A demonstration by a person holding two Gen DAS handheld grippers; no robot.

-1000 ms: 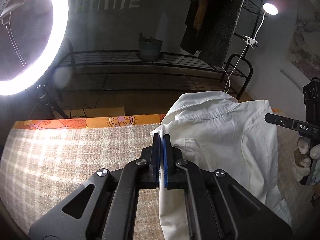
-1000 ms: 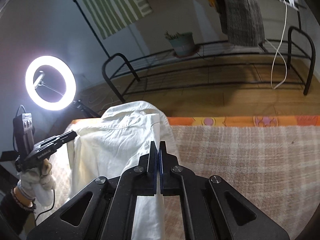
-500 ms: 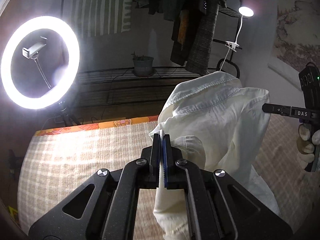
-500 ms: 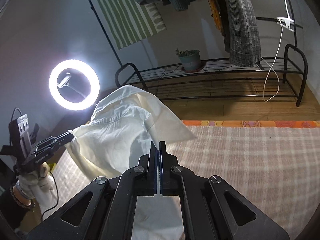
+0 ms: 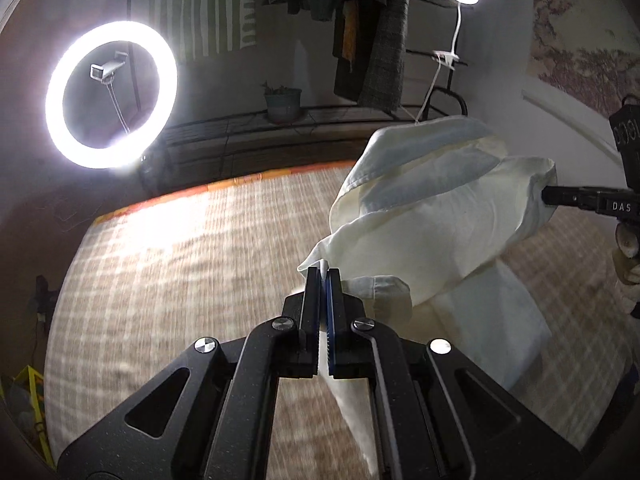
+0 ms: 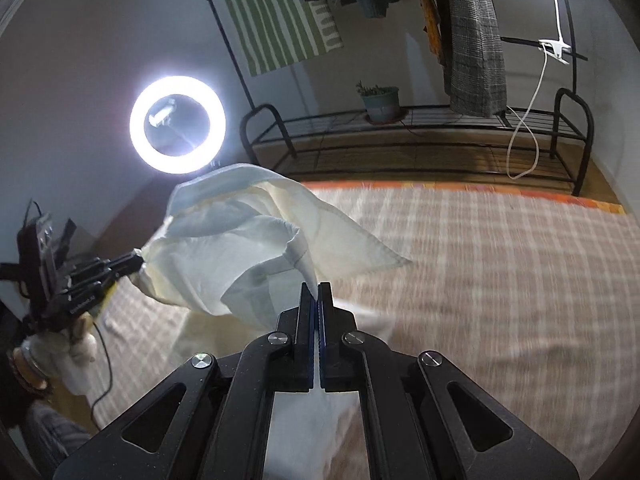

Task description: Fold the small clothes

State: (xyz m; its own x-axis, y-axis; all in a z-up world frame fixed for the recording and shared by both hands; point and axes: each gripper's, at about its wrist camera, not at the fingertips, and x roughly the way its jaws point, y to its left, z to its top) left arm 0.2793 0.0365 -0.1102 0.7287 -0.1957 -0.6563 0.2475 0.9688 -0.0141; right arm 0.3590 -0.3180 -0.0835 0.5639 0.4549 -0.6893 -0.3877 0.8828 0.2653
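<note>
Left hand-held gripper (image 5: 323,276) is clenched on an edge of the white shirt (image 5: 432,216), and we can see cloth squeezed right between its pads, with more trailing out below at 6 o'clock. Right hand-held gripper (image 6: 315,292) is clamped on the opposite edge of that shirt (image 6: 240,248), a twist of fabric rising from its tips toward 11 o'clock

And what a change in a single second! A second ago we had the shirt hanging fairly flat and low, collar up, close over the woven mat (image 5: 180,264). Now both of our grippers have swung it up and out, and the body of the garment is billowing in the air between them, ballooned like a sail, the collar tipped over toward 1 o'clock in the left view. From the right view the far gripper sits at 9 o'clock with the cloth stretched across to us, and a flap flies out toward 3 o'clock. Mat and background are streaked with motion blur

We read this as the shake-out: airing the shirt so it can be laid flat on the mat. No fold is made yet, so we are early in the task, and spreading it comes first
</note>
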